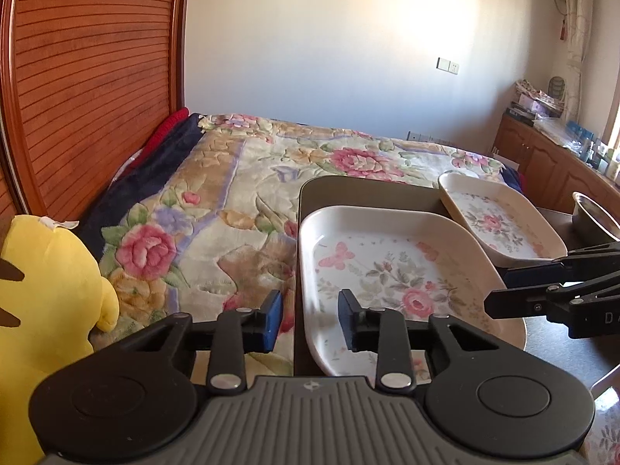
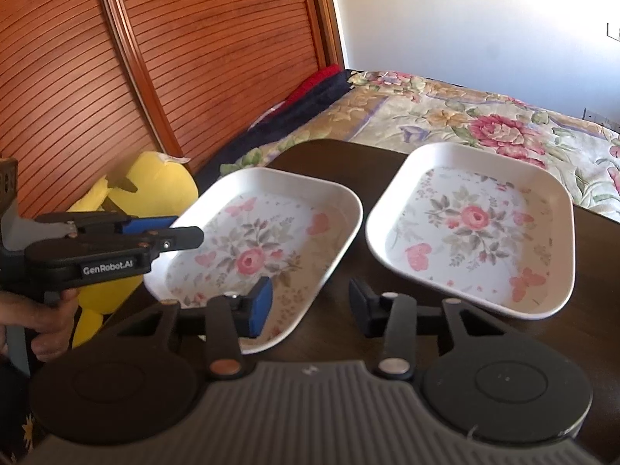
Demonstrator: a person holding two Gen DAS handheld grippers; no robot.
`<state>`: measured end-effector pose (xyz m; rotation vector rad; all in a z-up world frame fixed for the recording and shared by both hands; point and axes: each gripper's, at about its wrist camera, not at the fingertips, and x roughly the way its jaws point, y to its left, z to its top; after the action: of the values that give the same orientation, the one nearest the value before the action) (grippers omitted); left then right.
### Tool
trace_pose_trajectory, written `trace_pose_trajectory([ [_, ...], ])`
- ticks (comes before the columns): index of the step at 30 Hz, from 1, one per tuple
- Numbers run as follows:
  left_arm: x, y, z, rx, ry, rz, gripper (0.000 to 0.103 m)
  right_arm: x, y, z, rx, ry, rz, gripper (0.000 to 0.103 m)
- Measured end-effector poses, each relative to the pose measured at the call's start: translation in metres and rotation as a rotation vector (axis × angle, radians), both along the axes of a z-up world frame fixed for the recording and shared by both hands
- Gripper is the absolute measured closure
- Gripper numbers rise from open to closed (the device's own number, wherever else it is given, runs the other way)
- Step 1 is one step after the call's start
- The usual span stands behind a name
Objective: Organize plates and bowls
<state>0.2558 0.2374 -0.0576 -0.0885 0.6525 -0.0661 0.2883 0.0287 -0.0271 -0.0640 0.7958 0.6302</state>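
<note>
Plates first: two white floral plates sit side by side on the dark table, apart from each other, the near plate [image 1: 391,271] hugging the table's [image 2: 596,267] left edge right by the bed and the far plate [image 1: 500,224] further along toward the right edge. Neither is stacked yet, so I'd say the sorting hasn't really started. The left gripper [image 1: 310,317] has its jaws spread wide and empty, straddling the near plate's left rim, probably so it can pinch that raised lip. The right gripper [image 2: 306,306] is also wide open and holding nothing, hovering over the gap between the two plates, maybe waiting to steady or take the second one. A metal bowl [image 1: 595,217] peeks in at the table's right edge. Yellow plush [image 2: 155,190] is just lying on the bed.
</note>
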Motion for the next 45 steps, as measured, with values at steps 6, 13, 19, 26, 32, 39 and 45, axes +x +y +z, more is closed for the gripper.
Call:
trace_pose_trajectory([
  [6, 0.003, 0.001, -0.001, -0.014, 0.0, -0.005, 0.079, 0.005, 0.002, -0.003, -0.003, 0.012, -0.007, 0.069],
  [13, 0.003, 0.001, 0.0, -0.021, 0.0, -0.007, 0.09, 0.006, 0.004, -0.007, -0.004, 0.024, 0.0, 0.08],
  [19, 0.002, 0.001, 0.0, -0.022, 0.004, -0.003, 0.09, 0.007, 0.004, -0.007, -0.004, 0.023, 0.0, 0.082],
  [26, 0.0, 0.0, 0.001, -0.022, 0.009, 0.002, 0.09, 0.01, 0.002, -0.007, 0.006, 0.031, -0.007, 0.087],
  [32, -0.012, -0.002, 0.008, -0.029, 0.005, 0.008, 0.09, 0.005, -0.002, -0.005, 0.016, 0.034, -0.008, 0.088],
  [39, -0.031, -0.012, 0.02, -0.022, -0.013, 0.009, 0.09, -0.011, -0.012, 0.008, 0.037, 0.005, -0.001, 0.088],
  [45, -0.043, -0.023, 0.033, -0.017, -0.036, 0.0, 0.09, -0.022, -0.024, 0.017, 0.049, -0.016, -0.008, 0.088],
])
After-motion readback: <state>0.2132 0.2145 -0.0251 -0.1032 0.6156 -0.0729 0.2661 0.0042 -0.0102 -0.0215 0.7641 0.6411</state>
